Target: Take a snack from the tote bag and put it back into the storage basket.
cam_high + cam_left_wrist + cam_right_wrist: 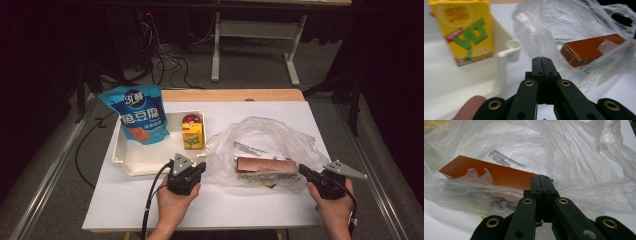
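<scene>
Plastic bag (265,145) edge sits pinched in closed right hand-held gripper (303,171).

White-topped table (150,200) with wood far edge; directly on it: white tray (145,162) at left, crumpled clear plastic bag (260,135) at right, just beside.

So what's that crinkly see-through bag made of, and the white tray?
The bag looks like thin clear plastic film: wrinkled, shiny, and the brown box shows through it. The tray seems to be hard, smooth white plastic, with a moulded rounded corner.
</scene>
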`<state>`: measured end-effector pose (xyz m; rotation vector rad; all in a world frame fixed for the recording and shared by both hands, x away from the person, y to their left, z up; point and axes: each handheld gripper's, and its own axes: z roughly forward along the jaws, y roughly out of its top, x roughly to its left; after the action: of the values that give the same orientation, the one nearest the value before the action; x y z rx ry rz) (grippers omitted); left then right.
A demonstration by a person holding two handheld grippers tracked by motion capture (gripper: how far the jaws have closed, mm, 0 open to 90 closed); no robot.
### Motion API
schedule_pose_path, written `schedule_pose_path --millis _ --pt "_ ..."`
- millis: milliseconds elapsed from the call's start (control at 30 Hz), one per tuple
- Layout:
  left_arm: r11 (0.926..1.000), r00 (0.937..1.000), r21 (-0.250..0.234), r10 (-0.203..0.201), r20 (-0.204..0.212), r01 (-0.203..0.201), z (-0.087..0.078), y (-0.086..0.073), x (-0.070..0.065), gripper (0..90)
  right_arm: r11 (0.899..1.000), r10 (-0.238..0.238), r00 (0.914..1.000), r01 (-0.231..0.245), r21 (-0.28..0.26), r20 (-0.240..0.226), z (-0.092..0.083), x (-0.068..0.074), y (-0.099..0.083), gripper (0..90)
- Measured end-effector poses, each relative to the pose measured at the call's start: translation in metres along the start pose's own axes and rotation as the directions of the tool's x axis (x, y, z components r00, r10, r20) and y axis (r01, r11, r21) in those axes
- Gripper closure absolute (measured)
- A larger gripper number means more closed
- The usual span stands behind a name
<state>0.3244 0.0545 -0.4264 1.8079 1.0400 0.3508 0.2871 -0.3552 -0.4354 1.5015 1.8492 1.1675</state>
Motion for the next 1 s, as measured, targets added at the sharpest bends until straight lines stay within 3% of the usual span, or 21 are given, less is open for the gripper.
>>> schedule_pose_path --millis 167,333,467,767,1000 --pt "0.9996 0.9989 0.021 0.017 0.044 -0.018 0.016 0.001 -0.021 90.0 0.999 -0.004 1.0000 0.004 0.032 0.003 0.001 -0.002 -0.003 90.0" --pt "0.9993 0.9979 0.025 0.026 0.059 -0.028 0.033 0.001 -0.035 90.0 0.998 -0.001 1.0000 0.001 0.056 -0.003 0.002 -0.002 -0.006 90.0" --pt "0.9981 0.9976 0.056 0.021 0.067 -0.024 0.049 -0.001 -0.042 90.0 0.997 0.008 1.0000 -0.007 0.074 -0.002 0.004 -0.002 -0.008 90.0" --pt "0.9858 0.9967 0.168 -0.009 0.080 -0.004 0.081 -0.016 -0.045 90.0 0.990 0.026 0.9995 -0.029 0.139 0.019 0.009 -0.004 -0.015 90.0" --pt "0.9731 0.9990 0.231 -0.008 0.045 -0.003 0.093 -0.024 -0.045 90.0 0.970 0.051 0.9982 -0.057 0.236 0.033 0.020 -0.008 -0.026 90.0"
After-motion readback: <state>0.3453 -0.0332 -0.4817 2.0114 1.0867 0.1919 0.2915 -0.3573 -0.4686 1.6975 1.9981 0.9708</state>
